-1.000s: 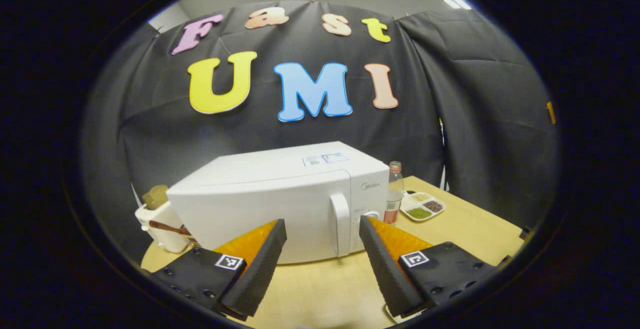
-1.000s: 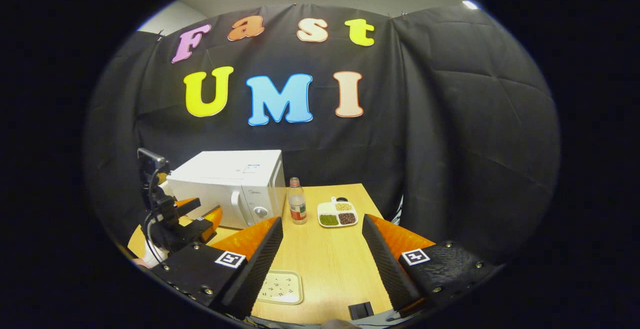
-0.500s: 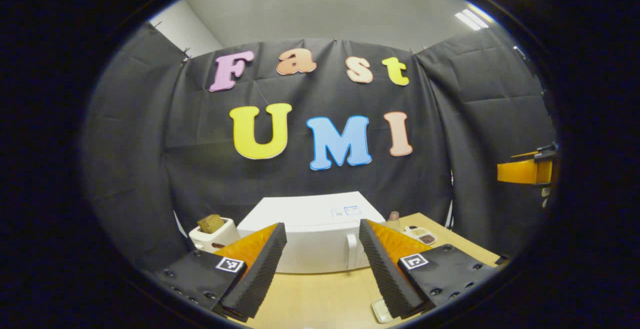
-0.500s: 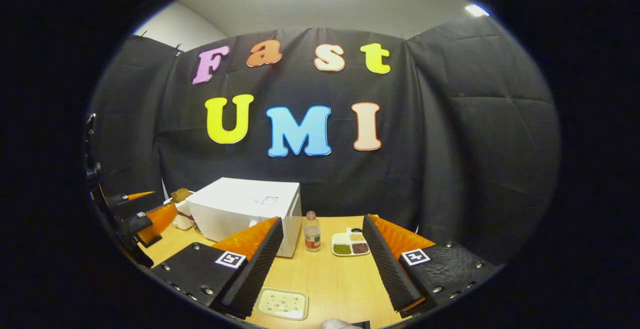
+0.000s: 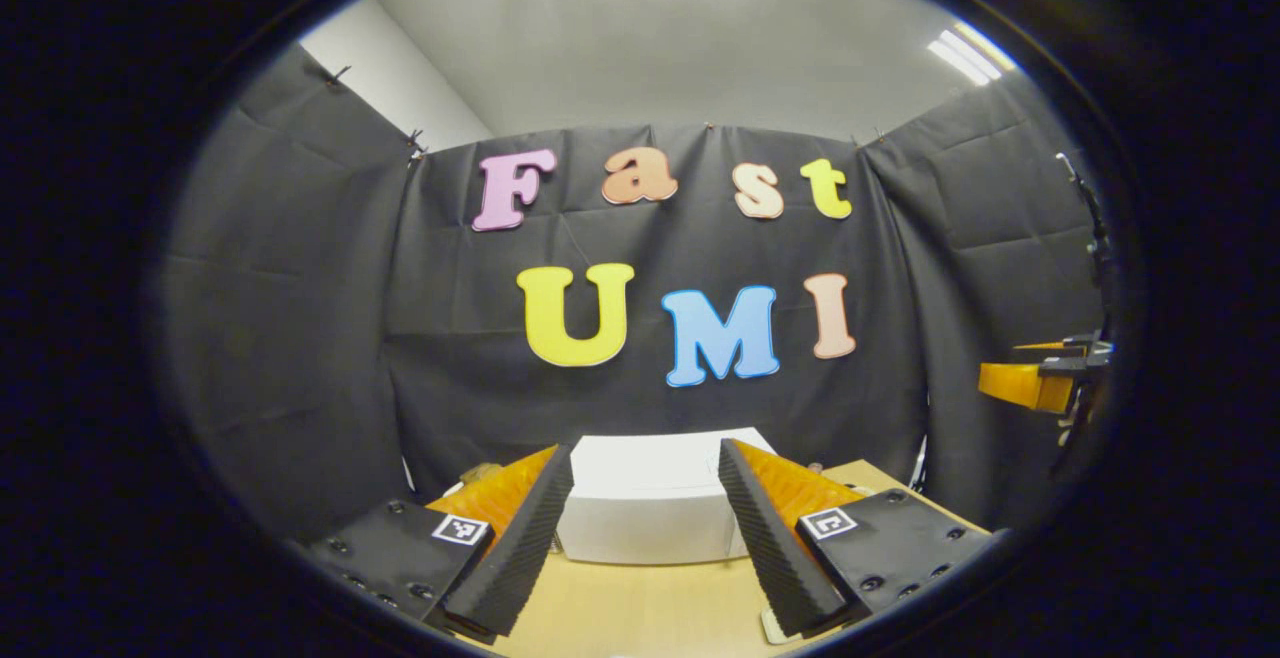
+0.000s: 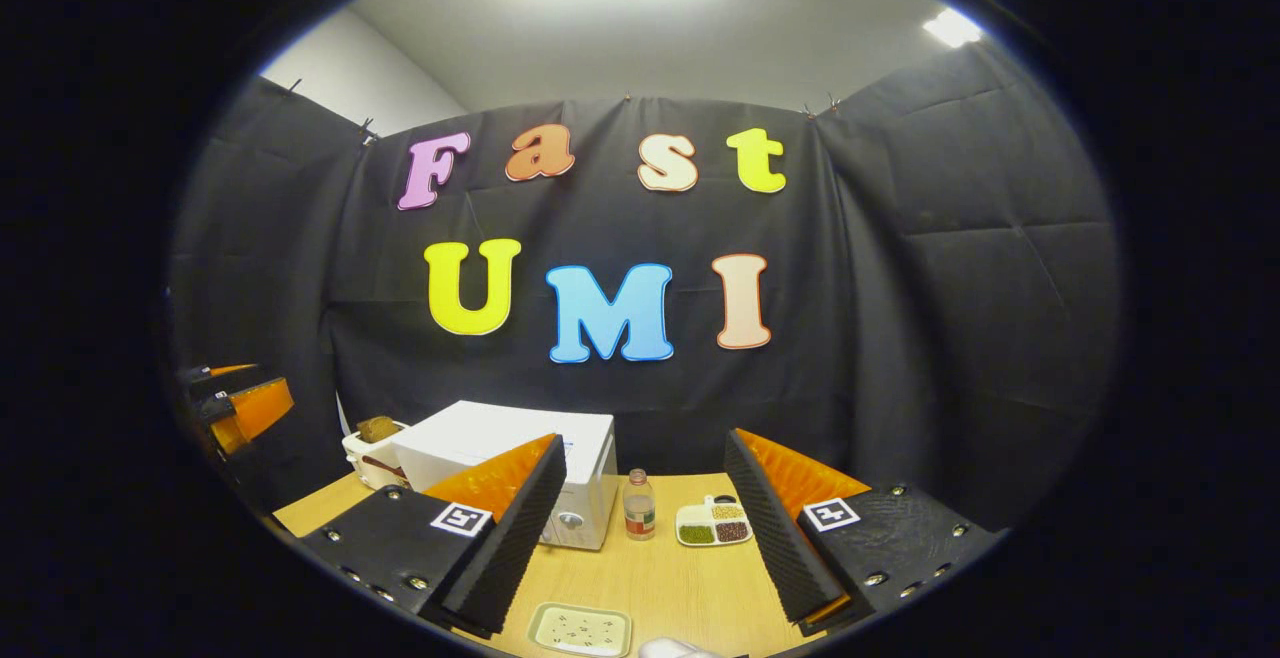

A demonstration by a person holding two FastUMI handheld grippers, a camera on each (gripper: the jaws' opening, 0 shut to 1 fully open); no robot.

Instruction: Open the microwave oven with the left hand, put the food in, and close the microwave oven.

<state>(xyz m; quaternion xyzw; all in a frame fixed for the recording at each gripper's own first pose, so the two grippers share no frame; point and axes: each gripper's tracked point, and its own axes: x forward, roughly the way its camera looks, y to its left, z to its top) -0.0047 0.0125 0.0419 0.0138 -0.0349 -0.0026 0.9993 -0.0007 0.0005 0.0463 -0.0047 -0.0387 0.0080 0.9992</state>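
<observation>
Left claw (image 5: pixel 645 528): my fingers stand spread wide with nothing between them; it is raised and held back, looking over the top of the microwave (image 5: pixel 655 508).
Right claw (image 6: pixel 645 528): my fingers are spread wide and carry nothing; it is aimed across the table (image 6: pixel 690 588).
Change: half a second ago, in the left gripper view, the door handle showed between my left fingers; now that view has tipped upward, so more ceiling shows and I see mostly the microwave's top. A second ago the handle stood close before that claw. The right gripper view has tipped up likewise.
Meaning for the task: I judge both claws are withdrawing, not approaching. The door looks shut in the right gripper view, and whether food is inside cannot be told.
Microwave: on the table's left part in the right gripper view, partly behind my left finger of that claw.
Divided dish (image 6: pixel 712 526): on the table right of the bottle (image 6: pixel 639 506); its compartments hold green, dark and pale grains.
Shallow tray (image 6: pixel 580 630): near edge of the table; a few dark specks inside.
White container (image 6: pixel 368 453): just left of the microwave; a brown lump sits on top.
Other claw: my left one shows at the far left (image 6: pixel 238 403) of the right gripper view.
</observation>
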